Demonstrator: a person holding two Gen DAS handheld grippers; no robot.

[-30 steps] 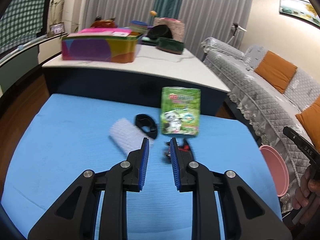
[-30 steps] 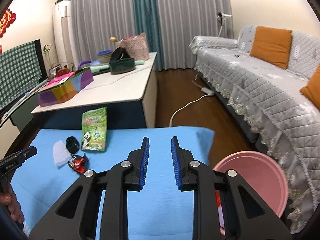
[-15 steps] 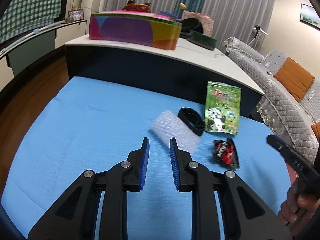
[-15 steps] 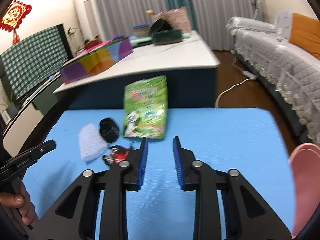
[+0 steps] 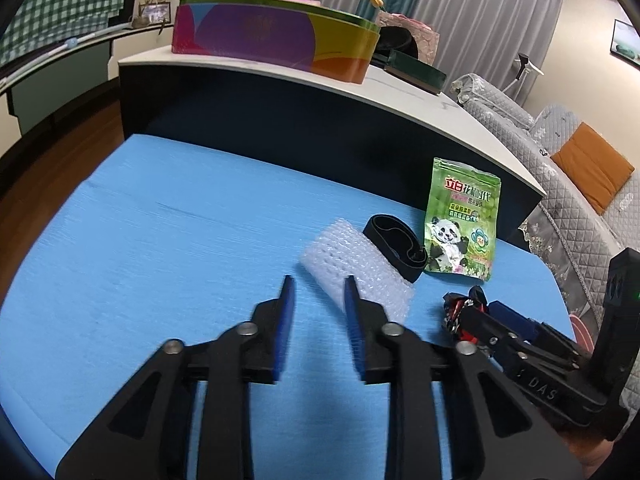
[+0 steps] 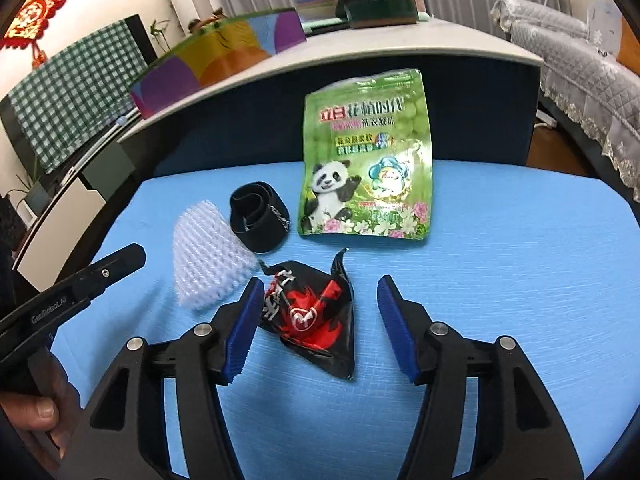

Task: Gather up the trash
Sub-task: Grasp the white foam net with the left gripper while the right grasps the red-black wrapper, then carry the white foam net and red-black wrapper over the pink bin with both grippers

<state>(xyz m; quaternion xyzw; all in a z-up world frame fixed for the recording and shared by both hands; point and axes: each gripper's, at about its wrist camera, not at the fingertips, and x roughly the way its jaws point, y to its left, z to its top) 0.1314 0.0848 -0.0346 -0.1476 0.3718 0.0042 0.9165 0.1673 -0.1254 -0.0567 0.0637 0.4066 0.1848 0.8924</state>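
Several pieces of trash lie on the blue table [image 5: 160, 240]. A white bubble-wrap piece [image 5: 352, 264] lies just ahead of my left gripper [image 5: 318, 284], which is open and empty. A black band [image 5: 394, 246], a green panda pouch [image 5: 462, 226] and a crumpled black-and-red wrapper [image 5: 460, 312] lie to its right. My right gripper [image 6: 320, 296] is open wide, with the black-and-red wrapper [image 6: 312, 312] between its fingers. The bubble wrap [image 6: 204, 256], band [image 6: 258, 216] and pouch [image 6: 368, 176] lie beyond it.
A long white-topped counter [image 5: 400, 92] stands behind the table with a colourful box [image 5: 276, 44] on it. A grey sofa with orange cushions [image 5: 588, 168] is at the right. The left gripper's finger [image 6: 92, 280] shows at the left of the right wrist view.
Both grippers have moved closer to the trash. The right gripper has opened wider and dropped around the black-and-red wrapper. The left gripper has opened a little near the bubble wrap.
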